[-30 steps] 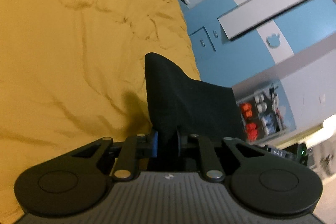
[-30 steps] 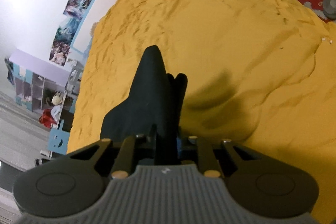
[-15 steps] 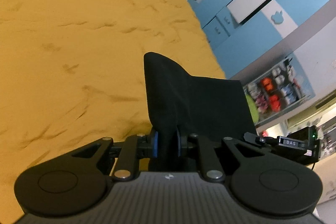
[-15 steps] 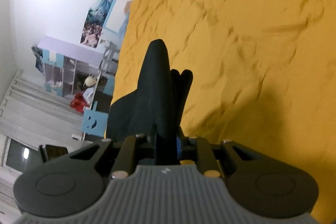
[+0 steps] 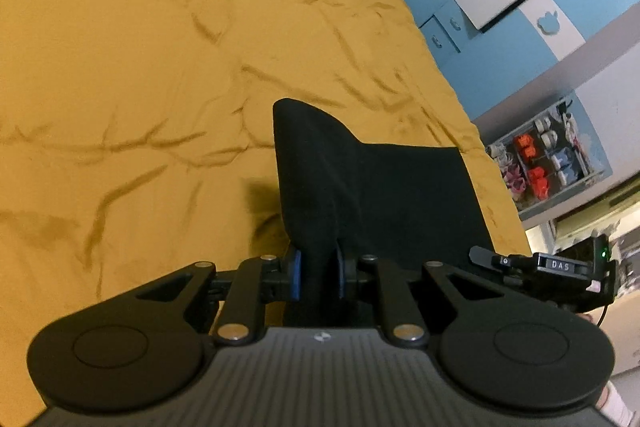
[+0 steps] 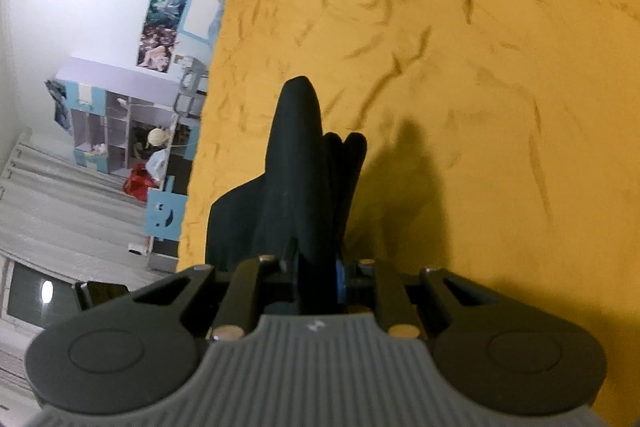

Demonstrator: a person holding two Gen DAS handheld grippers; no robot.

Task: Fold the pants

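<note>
Over yellow bedspread (image 5: 160, 67) | both hand-held grippers (image 5: 316, 275) (image 6: 320, 277) clamped on black pants (image 5: 380, 187)

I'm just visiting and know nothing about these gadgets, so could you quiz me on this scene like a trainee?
1. True or false: the left gripper is clamped on the black fabric pants.
2. The wrinkled bed cover is: A) blue B) mustard yellow C) white.
3. Fill in: the right gripper is shut on the ____.

Key: 1 true; 2 B; 3 pants.
</note>
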